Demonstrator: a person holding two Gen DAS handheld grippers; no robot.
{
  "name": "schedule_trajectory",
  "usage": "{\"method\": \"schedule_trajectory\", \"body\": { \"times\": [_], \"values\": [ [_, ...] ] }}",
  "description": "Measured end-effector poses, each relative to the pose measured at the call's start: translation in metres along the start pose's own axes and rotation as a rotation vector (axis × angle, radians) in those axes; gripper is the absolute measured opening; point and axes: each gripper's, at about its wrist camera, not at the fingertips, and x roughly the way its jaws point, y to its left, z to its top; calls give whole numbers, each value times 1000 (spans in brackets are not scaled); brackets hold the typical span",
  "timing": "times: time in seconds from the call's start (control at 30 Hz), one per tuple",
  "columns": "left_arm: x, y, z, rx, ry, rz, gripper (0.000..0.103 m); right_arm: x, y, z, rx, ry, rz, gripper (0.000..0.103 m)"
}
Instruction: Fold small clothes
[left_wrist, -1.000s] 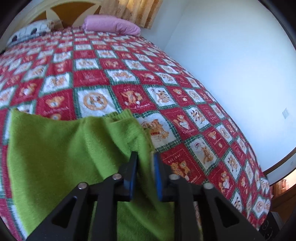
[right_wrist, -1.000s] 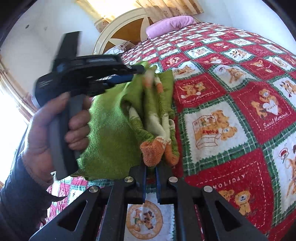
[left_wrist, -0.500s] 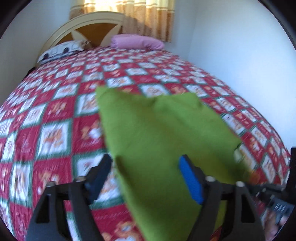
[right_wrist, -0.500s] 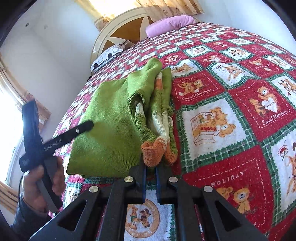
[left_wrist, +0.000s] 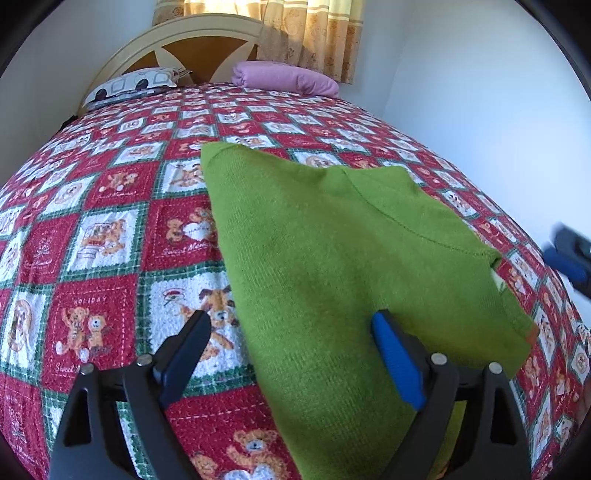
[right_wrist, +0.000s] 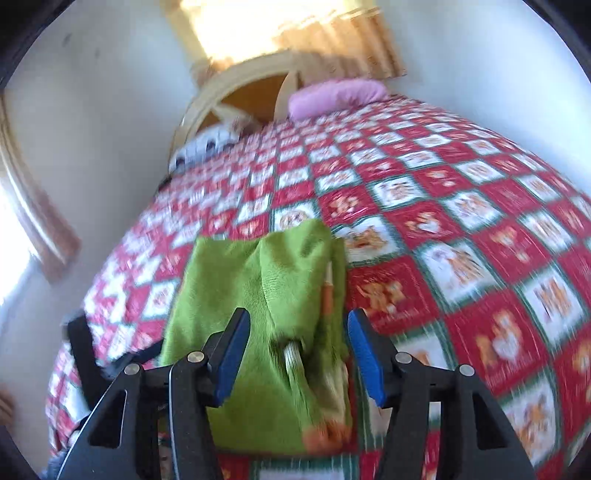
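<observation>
A green knitted sweater (left_wrist: 332, 266) lies folded on the bed (left_wrist: 110, 229), which is covered by a red, white and green quilt printed with teddy bears. In the left wrist view the left hand-held gripper (left_wrist: 291, 354) is spread wide, holding nothing; its blue-padded finger (left_wrist: 397, 360) sits over the near part of the sweater while the other finger is over the quilt just beside the sweater's edge. In the right wrist view, which is blurred, the right hand-held gripper (right_wrist: 297, 349) is also wide open with nothing in its grasp, its two fingers standing either side of the near end of the folded sweater, where a cream and orange cuff (right_wrist: 327, 430) shows. At the head of the bed rest a pink pillow (left_wrist: 284, 79) and a patterned pillow (left_wrist: 133, 85) below a curved headboard (left_wrist: 207, 44) and curtains (left_wrist: 306, 33).
</observation>
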Motion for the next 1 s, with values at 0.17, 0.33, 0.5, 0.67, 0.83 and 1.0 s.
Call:
{"method": "schedule_trajectory", "body": {
  "times": [0.17, 0.33, 0.5, 0.67, 0.83, 1.0],
  "values": [
    [0, 2, -2, -10, -2, 2, 96, 61, -1, 5, -27, 141, -59, 17],
    [0, 1, -2, -6, 1, 0, 97, 70, -14, -1, -20, 152, -95, 12],
    [2, -4, -5, 7, 11, -12, 99, 87, -40, -4, 63, 170, -36, 12],
    [9, 2, -6, -37, 38, -39, 103, 82, -30, -5, -2, 164, -42, 12],
    [2, 9, -6, -65, 25, -50, 103, 69, -57, -4, 86, 138, 32, 63],
    [-1, 17, -4, -99, 1, -49, 103, 62, -68, 0, 79, 112, 88, 63]
  ]
}}
